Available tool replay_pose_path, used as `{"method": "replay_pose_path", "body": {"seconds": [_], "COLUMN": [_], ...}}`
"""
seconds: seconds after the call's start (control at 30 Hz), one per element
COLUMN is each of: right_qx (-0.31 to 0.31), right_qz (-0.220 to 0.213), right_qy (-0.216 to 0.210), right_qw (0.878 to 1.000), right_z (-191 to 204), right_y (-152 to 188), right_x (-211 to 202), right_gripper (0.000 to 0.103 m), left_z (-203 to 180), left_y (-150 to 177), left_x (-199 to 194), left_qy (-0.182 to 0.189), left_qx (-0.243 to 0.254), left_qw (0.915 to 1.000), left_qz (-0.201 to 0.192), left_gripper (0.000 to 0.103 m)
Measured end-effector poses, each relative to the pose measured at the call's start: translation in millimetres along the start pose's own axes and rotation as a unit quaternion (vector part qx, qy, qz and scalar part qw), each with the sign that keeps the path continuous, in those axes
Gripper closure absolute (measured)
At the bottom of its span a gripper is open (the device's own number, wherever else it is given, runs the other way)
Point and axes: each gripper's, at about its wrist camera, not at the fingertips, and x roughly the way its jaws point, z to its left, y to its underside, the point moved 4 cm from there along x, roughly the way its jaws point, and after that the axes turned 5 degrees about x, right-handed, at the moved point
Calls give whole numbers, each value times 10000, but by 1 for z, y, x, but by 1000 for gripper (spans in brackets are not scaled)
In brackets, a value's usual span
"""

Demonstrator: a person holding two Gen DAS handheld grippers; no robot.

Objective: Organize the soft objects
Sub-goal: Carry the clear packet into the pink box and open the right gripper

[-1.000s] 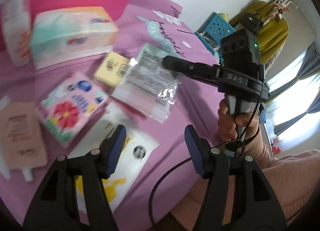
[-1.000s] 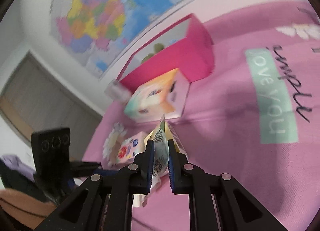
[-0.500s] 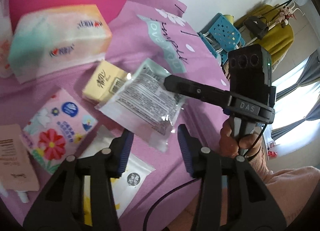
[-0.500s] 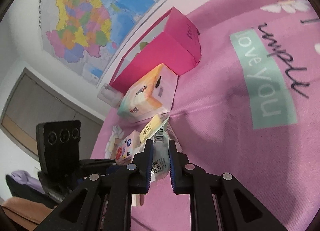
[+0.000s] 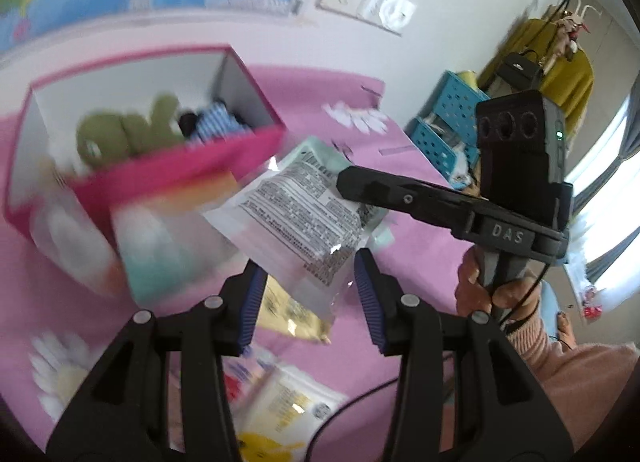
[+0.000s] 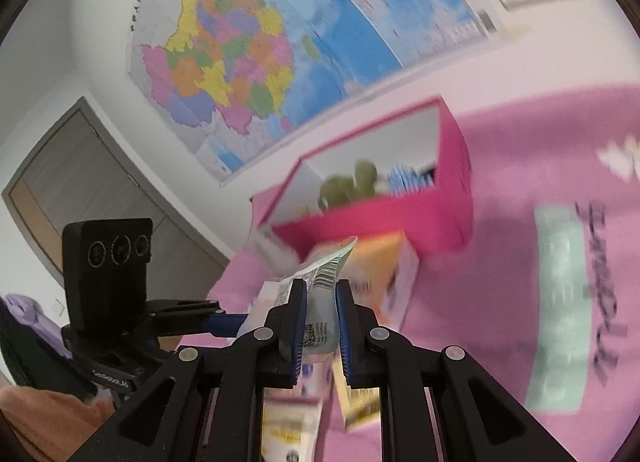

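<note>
1. Comparing with a second ago, the big change is height — the right gripper [image 6: 320, 322] has carried the printed plastic packet [image 5: 304, 214] up off the pink tablecloth [image 5: 328, 102] and toward the pink storage box [image 5: 168, 178]. It was low among the clutter before; now it hangs in the air just in front of the box's near wall.
2. Right fingers are clamped on one end of the packet, barcode edge sticking up between them in the right wrist view. Grip looks the same as before, no slipping that I can see.
3. The left gripper [image 5: 310, 298] has swung up too, so the box interior now shows: a green plush toy [image 5: 120, 134] and something blue-striped already inside. Its blue pads [image 5: 250, 310] are spread apart, holding nothing, with the packet's loose corner dangling between them but not pinched.
4. The tissue pack [image 5: 160, 238] still sits against the box front, and the yellow packet [image 5: 288, 310] lies below.
5. My guess — this is the carry step, drop into the box comes next. Packet's floppy, so it may catch the rim.
</note>
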Motion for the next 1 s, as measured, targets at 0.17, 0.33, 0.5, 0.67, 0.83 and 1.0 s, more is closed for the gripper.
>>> {"method": "replay_pose_path", "body": {"seconds": [0.17, 0.33, 0.5, 0.67, 0.83, 1.0], "right_qx": [-178, -124, -44, 114, 276, 188], "right_qz": [-220, -284, -302, -300, -226, -249], "right_qy": [8, -1, 175, 378, 636, 1148], "right_qw": [9996, 9995, 9994, 9988, 9973, 9929], "right_z": [7, 1, -13, -34, -52, -61], "right_y": [-42, -74, -101, -121, -132, -137], "right_x": [15, 33, 54, 73, 92, 106], "right_gripper": [89, 89, 89, 89, 88, 80], "left_z": [16, 39, 64, 81, 98, 115], "left_y": [-41, -71, -96, -112, -121, -123], "left_x": [-1, 15, 37, 57, 74, 74], "left_qy": [-309, -515, -544, -753, -986, -1032], "left_qx": [31, -140, -442, -557, -785, -1144], "left_qw": [9995, 9986, 9974, 9951, 9910, 9873], "left_qz": [-84, 13, 173, 327, 453, 394], "left_gripper": [56, 56, 56, 56, 56, 56]}}
